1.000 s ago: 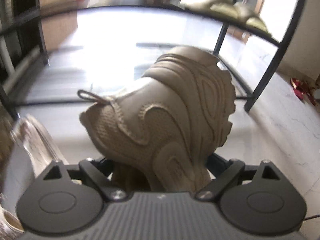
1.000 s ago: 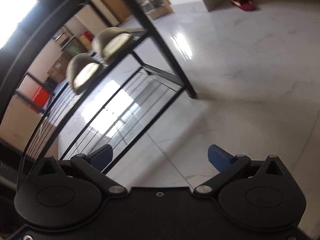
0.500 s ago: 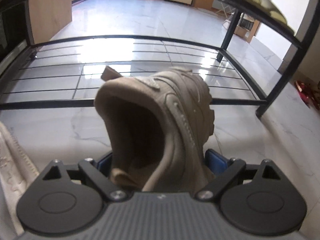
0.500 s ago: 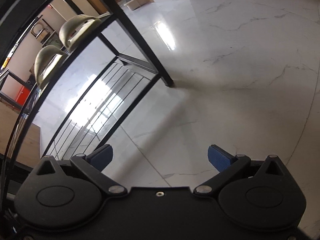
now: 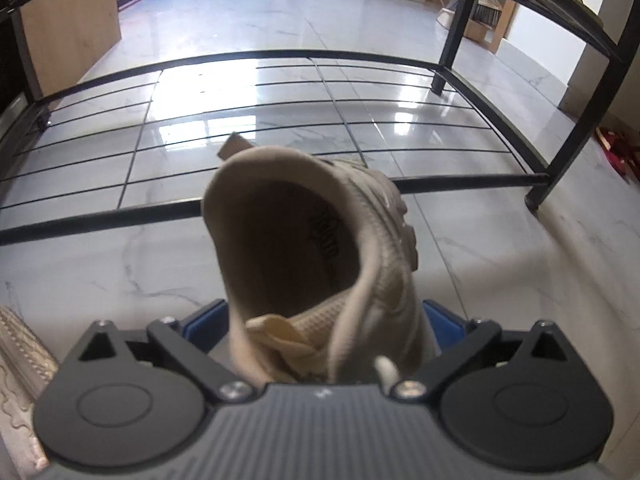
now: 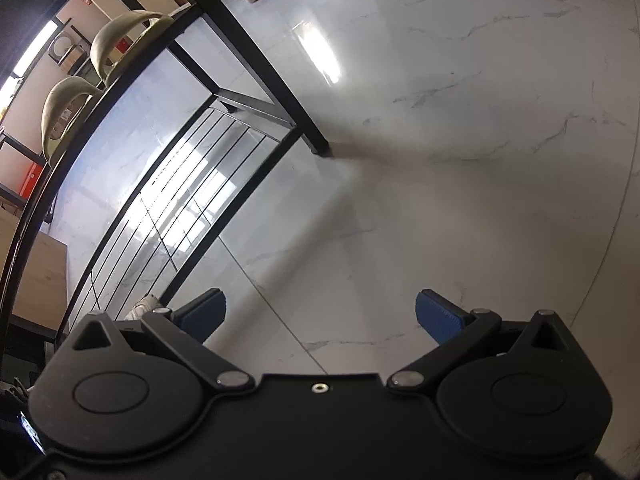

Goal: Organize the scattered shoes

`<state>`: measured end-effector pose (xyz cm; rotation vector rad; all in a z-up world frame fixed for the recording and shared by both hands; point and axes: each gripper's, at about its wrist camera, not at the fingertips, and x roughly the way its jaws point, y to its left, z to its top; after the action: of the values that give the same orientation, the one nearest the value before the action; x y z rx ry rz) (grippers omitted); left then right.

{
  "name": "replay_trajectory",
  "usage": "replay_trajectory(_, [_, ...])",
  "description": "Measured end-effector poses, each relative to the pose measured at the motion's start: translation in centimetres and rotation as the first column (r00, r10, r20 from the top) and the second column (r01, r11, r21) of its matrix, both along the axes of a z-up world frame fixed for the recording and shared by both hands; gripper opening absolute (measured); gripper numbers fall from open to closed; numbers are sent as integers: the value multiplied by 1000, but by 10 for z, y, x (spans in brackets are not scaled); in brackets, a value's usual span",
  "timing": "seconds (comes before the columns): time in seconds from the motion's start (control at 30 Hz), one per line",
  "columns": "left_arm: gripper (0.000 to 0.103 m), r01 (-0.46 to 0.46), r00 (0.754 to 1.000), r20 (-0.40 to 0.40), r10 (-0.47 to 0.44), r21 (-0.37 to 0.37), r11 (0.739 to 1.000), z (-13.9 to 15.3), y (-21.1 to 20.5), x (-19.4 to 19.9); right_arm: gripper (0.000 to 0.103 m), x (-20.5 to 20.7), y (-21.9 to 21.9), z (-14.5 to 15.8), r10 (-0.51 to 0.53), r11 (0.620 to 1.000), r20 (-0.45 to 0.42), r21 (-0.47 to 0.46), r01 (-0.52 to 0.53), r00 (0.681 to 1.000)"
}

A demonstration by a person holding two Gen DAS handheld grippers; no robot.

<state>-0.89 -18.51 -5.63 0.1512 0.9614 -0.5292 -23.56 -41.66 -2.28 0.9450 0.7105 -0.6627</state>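
My left gripper (image 5: pixel 320 320) is shut on a beige sneaker (image 5: pixel 316 240), gripped at its tongue end, with the heel opening facing the camera and the toe pointing toward the black wire shoe rack (image 5: pixel 280 120). The sneaker hangs just in front of the rack's lowest shelf. My right gripper (image 6: pixel 320 312) is open and empty above the white marble floor, to the right of the rack (image 6: pixel 224 96). Two beige shoes (image 6: pixel 80 92) sit on an upper shelf in the right wrist view.
A pale shoe or fabric edge (image 5: pixel 20 360) lies at the far left. Red slippers (image 5: pixel 616 152) lie on the floor right of the rack. The rack's front right leg (image 5: pixel 576 128) stands close by. Cardboard boxes and a wooden cabinet (image 5: pixel 68 28) stand behind.
The sneaker has turned in my left gripper from side-on to heel opening facing the camera, and it has come lower toward the bottom shelf. My right gripper has swung slightly, still open.
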Motion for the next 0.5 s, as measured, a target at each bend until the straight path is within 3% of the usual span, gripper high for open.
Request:
replay_trajectory(0.2, [102, 16, 999, 33, -16, -7, 1000, 11, 17, -17, 103, 4, 4, -4, 52, 999, -23, 17, -52, 998])
replay_trajectory(0.33, [102, 3, 999, 49, -1, -23, 1000, 18, 31, -24, 103, 22, 11, -2, 190, 981, -12, -30, -190, 982])
replay_trajectory(0.4, [102, -5, 998, 64, 6, -21, 1000, 21, 37, -26, 103, 54, 14, -5, 380, 922, -13, -73, -380, 925])
replay_trajectory(0.5, [102, -31, 997, 67, 32, -6, 999, 22, 47, -28, 103, 87, 21, -7, 512, 856, -13, -72, -511, 859])
